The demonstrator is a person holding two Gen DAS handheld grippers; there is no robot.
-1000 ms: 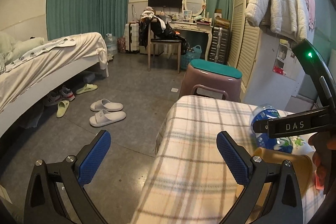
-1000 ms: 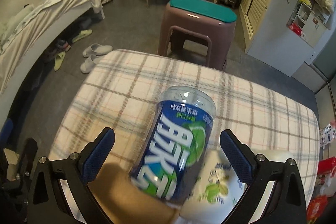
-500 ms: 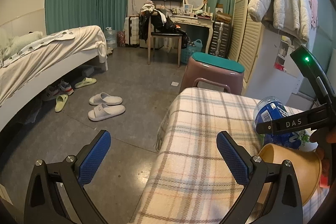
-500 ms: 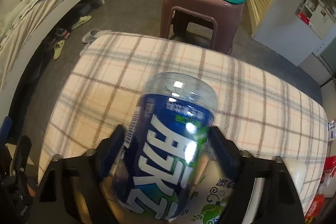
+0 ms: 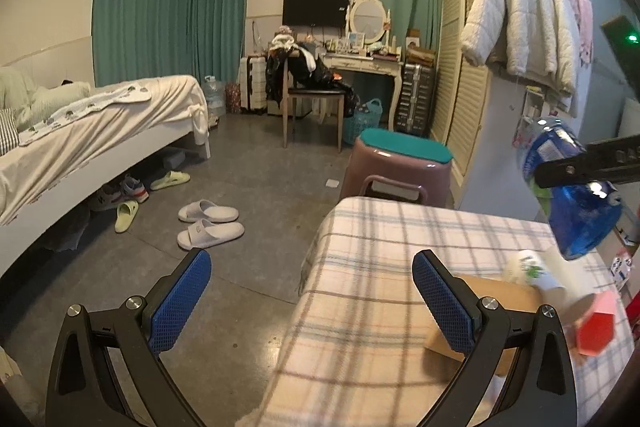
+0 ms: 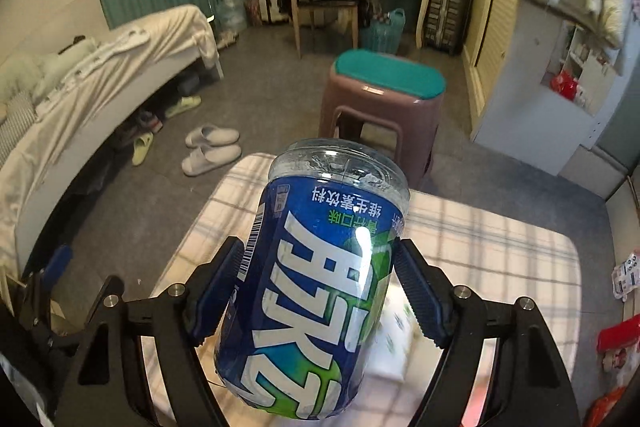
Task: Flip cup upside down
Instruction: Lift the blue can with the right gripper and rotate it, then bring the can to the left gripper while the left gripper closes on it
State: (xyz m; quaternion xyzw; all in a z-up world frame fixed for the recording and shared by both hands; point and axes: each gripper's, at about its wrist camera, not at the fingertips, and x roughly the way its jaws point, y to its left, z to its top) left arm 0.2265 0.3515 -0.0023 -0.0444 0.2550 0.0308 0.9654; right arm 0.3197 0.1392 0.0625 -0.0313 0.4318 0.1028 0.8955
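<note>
The cup is a clear plastic cup with a blue and green label. My right gripper is shut on its sides and holds it in the air above the plaid-covered table, closed clear end pointing away from me. In the left wrist view the cup hangs at the far right, above the table. My left gripper is open and empty, over the table's left edge.
On the table lie a white printed cup, a tan cardboard piece and a red box. A purple stool with a teal seat stands behind the table. A bed and slippers are left.
My right gripper closed on the cup and lifted it off the table, tilting it. The left gripper stayed open and drew back a little.
</note>
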